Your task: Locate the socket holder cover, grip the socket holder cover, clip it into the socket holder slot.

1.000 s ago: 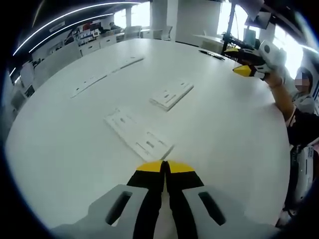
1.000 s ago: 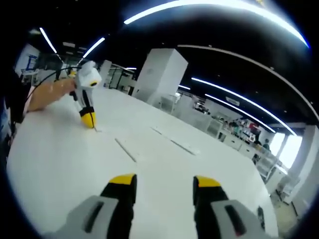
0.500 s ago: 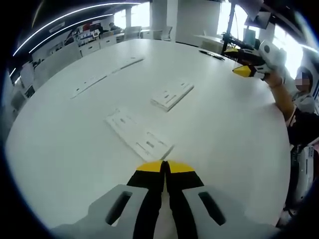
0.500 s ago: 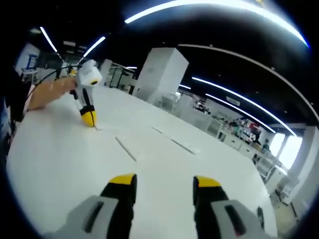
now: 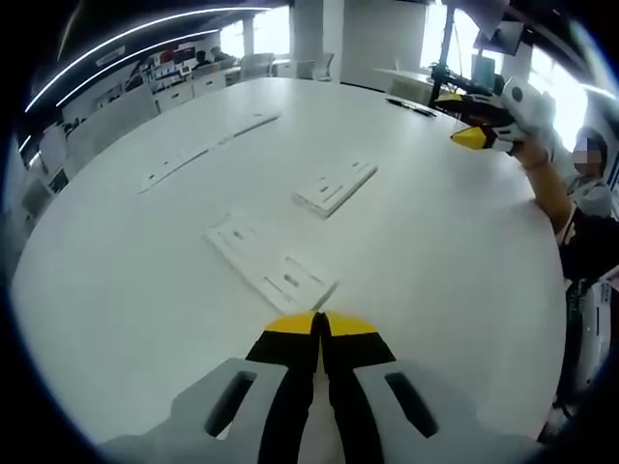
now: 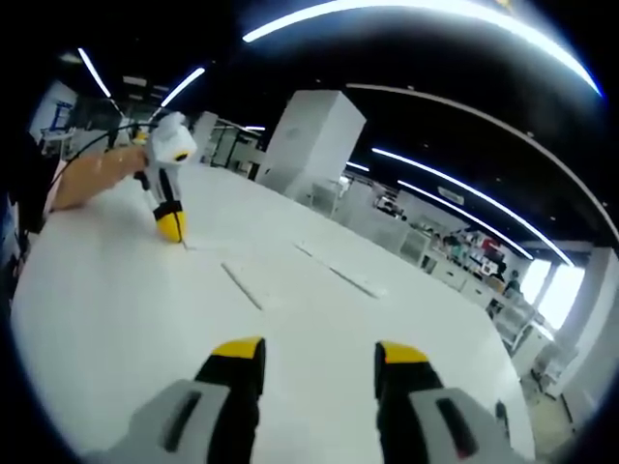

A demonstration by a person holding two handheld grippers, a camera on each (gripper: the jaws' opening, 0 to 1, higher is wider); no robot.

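White, thin and flat plastic is what the job turns on: the nearest plate (image 5: 271, 266) lies on the table (image 5: 435, 271) just ahead of the left gripper (image 5: 319, 324), whose yellow-tipped jaws are pressed together on nothing. A second plate (image 5: 335, 185) lies farther ahead and a little right, and two long strips (image 5: 203, 150) lie well beyond to the left. Which piece is the socket holder cover and which the holder I cannot tell. Either looks light, stiff and smooth, so it may skid; lying flush, it is best taken by a long edge, with the jaws across its thickness. The right gripper (image 6: 319, 353) hangs above the table with its jaws apart, empty. Compared with a second ago, nothing on the table has shifted and both grippers keep their poses.
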